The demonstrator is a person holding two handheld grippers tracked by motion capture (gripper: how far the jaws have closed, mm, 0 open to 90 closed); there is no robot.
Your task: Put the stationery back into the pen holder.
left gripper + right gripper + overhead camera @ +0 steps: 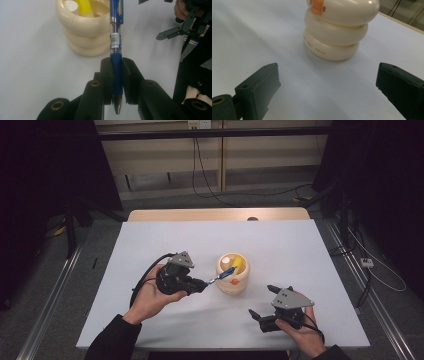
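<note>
The left gripper (200,285) grasps a blue pen (116,37) by its grip, the pen's far end reaching over the rim of the cream ringed holder (232,275) at the table's (150,245) middle. A yellow item (238,263) stands inside the holder. The right gripper (262,301), near right of the holder, has its jaws spread wide, holding nothing.

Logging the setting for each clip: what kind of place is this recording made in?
Probably a lab or recording studio rather than a home. A bare white table stands between dark curtains, with loose cables across the grey floor and metal rails along both sides. On it sits just a cream pen holder.
</note>
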